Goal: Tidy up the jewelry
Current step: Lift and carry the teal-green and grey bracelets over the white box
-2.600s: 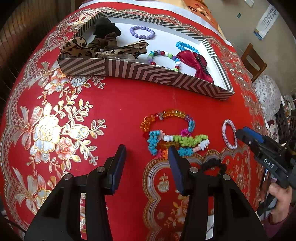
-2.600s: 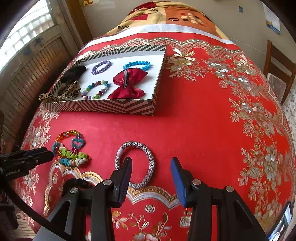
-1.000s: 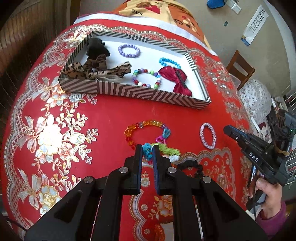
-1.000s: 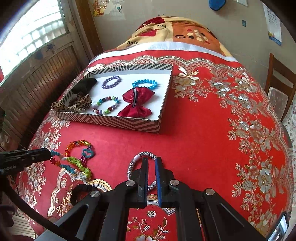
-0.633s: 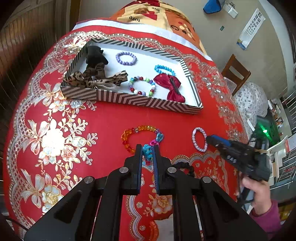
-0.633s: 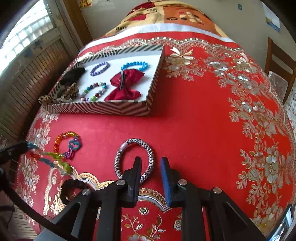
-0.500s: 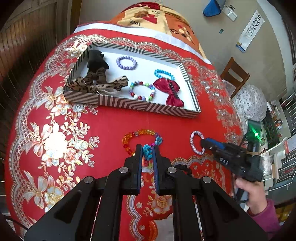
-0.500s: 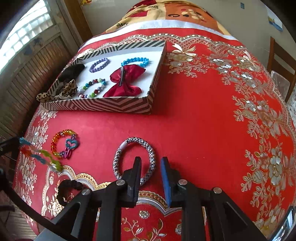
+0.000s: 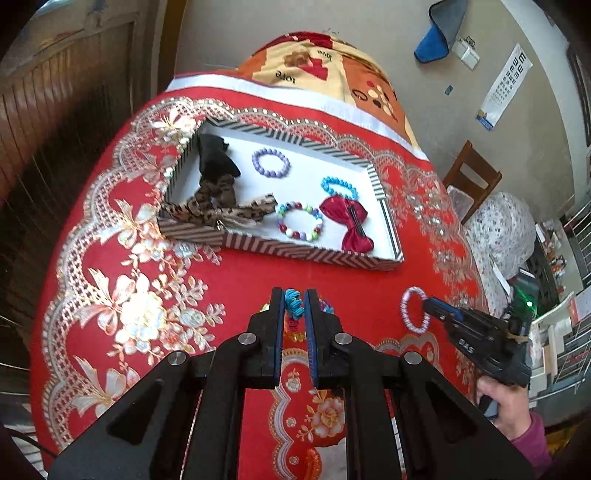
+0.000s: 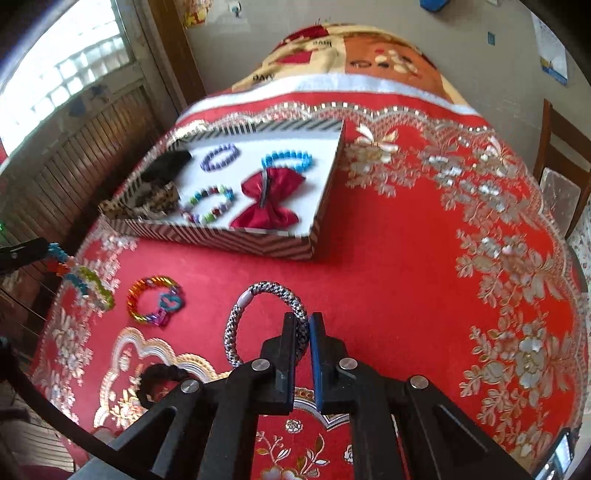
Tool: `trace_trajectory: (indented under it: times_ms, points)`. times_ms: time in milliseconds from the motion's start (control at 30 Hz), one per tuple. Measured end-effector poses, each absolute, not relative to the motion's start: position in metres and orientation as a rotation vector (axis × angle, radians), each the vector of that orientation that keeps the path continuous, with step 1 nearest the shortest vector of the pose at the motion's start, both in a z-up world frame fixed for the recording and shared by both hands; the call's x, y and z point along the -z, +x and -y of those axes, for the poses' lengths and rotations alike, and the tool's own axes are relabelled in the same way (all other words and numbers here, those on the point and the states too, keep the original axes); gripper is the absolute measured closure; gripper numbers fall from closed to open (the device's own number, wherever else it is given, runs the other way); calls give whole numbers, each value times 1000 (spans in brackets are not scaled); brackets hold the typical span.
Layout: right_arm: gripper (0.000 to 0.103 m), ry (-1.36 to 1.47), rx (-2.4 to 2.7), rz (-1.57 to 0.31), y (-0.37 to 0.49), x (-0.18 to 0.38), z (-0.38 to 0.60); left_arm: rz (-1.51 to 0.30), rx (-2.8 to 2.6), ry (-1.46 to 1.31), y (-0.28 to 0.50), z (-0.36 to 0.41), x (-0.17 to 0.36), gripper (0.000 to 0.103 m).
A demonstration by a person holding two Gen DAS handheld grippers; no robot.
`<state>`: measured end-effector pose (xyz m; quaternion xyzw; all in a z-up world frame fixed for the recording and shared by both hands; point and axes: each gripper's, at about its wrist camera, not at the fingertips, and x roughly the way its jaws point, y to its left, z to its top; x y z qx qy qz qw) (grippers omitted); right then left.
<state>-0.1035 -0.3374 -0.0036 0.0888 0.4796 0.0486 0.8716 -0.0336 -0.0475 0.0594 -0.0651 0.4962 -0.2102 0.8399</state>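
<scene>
**Both grippers hold a bracelet above the bench**

The striped tray with bows and bead bracelets stands ahead, nothing blocking it. The left gripper fingers pinch the colourful bead chain, now lifted off the red cloth. The right gripper fingers, slightly apart half a second ago, now clamp the grey braided bracelet. An orange bead bracelet and a black scrunchie lie nearby.

Beyond jaws: beige wall, eye chart upper right. Wooden chair right of jaws. Bright window and wood panelling far left.
</scene>
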Motion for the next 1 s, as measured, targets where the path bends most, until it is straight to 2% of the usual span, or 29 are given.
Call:
trace_trajectory:
  times_ms: [467, 1000]
  points:
    - [97, 200, -132, -950, -95, -27, 332, -956, 423, -69, -11, 51, -93, 94]
    - [97, 170, -160, -938, -68, -41, 326, -923, 403, -27, 21, 66, -100, 94]
